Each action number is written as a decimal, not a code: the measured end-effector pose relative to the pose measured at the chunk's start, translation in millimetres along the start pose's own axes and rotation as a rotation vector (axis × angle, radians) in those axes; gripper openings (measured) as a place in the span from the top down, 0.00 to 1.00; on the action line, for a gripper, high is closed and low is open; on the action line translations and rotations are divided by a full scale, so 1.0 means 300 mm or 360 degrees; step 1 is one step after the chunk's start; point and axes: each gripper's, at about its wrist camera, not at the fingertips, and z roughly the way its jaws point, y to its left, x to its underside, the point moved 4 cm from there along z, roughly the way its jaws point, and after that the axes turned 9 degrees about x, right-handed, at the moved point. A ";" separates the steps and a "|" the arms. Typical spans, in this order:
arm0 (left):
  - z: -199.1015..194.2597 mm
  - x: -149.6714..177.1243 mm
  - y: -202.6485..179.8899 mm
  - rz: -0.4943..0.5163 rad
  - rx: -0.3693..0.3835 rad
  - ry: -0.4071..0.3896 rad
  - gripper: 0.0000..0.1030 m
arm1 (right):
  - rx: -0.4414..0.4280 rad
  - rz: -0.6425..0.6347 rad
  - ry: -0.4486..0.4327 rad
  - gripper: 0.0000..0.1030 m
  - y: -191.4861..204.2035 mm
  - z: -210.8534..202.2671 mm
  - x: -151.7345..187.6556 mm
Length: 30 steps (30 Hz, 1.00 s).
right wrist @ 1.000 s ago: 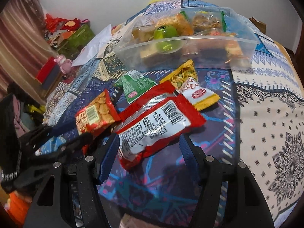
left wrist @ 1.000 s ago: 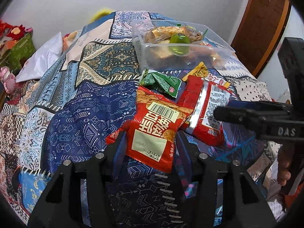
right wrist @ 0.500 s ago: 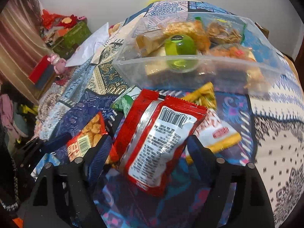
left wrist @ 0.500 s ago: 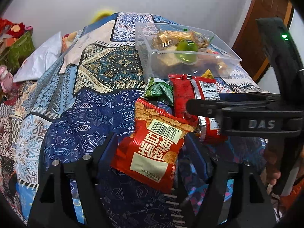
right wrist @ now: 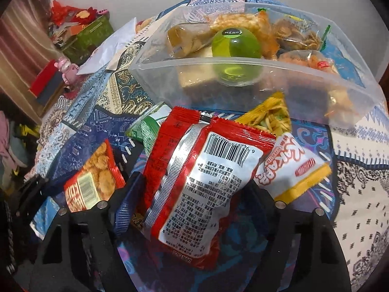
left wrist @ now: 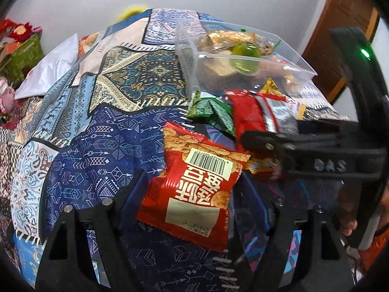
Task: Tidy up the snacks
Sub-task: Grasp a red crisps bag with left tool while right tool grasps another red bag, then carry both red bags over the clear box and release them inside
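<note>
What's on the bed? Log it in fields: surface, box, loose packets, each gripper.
surface: patterned bedspread
box: clear plastic box, holding snacks and a green ball
loose packets: green packet and yellow packet, on the bedspread in front of the box
left gripper: red cracker packet between its fingers; grip unclear
right gripper: jaws closing, red-and-silver packet between them; grip unclear

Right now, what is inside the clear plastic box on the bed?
The clear plastic box holds a green round jelly cup among several packets of golden snacks. What lies beneath them at the bottom is covered, so it cannot be told.
</note>
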 end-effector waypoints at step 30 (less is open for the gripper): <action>-0.218 -0.262 -0.173 0.0077 0.0037 -0.0388 0.42 | 0.0058 0.0143 -0.0490 0.26 -0.182 -0.357 -0.085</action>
